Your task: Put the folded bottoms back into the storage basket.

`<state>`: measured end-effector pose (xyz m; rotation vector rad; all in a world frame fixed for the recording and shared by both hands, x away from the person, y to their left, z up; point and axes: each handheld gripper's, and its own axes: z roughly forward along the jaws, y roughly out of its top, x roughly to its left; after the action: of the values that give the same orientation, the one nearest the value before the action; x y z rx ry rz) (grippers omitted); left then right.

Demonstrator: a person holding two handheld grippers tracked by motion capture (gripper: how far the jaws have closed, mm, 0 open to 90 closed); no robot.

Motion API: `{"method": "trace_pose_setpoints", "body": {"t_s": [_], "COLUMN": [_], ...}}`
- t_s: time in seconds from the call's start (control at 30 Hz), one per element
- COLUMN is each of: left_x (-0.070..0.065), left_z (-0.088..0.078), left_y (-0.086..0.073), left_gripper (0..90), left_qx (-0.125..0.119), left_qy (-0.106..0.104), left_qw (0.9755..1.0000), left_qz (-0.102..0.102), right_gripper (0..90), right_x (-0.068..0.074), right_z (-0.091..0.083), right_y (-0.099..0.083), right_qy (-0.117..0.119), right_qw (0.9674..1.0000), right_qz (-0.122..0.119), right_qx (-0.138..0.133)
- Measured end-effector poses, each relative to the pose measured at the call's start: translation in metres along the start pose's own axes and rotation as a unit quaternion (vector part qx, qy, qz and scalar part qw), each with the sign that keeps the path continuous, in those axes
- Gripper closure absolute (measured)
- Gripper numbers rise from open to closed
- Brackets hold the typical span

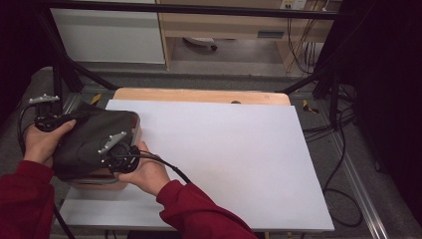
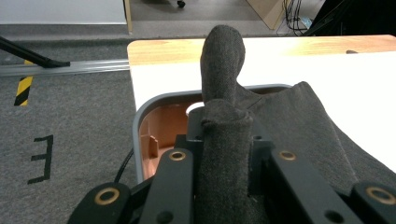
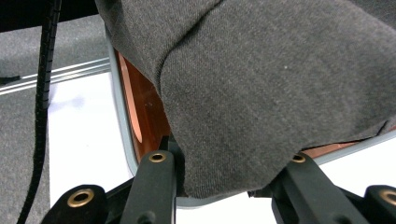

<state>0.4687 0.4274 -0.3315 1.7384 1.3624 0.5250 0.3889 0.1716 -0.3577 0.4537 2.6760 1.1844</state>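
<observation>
A dark grey cloth (image 1: 87, 139) is draped over an orange-brown bin with a grey rim (image 1: 135, 130) at the left edge of the white table top (image 1: 224, 149). My left gripper (image 1: 67, 120) comes in from the cloth's far left and is shut on a raised fold of it. In the left gripper view that fold of cloth (image 2: 224, 70) stands up between the jaws of the left gripper (image 2: 226, 135), over the open bin (image 2: 140, 116). My right gripper (image 1: 107, 149) is shut on the near edge. In the right gripper view the cloth (image 3: 261, 84) hangs into the right gripper (image 3: 229, 175) above the bin's rim (image 3: 119, 126).
The white top lies on a wooden table (image 1: 199, 94) and stretches bare to the right of the bin. Black frame bars (image 1: 64, 64) and cables (image 1: 343, 149) run round the table. Grey carpet (image 2: 70, 121) with a floor rail lies to the left.
</observation>
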Motion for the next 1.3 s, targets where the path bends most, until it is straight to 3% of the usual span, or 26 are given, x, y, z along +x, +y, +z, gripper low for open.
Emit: {"method": "trace_pose_setpoints", "body": {"t_s": [1.3], "left_x": [-0.001], "left_z": [0.014], "left_y": [-0.011], "left_gripper": [76.6], "left_qx": [0.02], "left_qy": [0.015], "left_qw": [0.9996], "left_qz": [0.014], "right_gripper": [68.2], "right_x": [-0.001], "right_z": [0.013], "right_y": [-0.007], "right_qy": [0.001], "right_qw": [0.9997], "right_qz": [0.012], "right_qx": [0.023]}}
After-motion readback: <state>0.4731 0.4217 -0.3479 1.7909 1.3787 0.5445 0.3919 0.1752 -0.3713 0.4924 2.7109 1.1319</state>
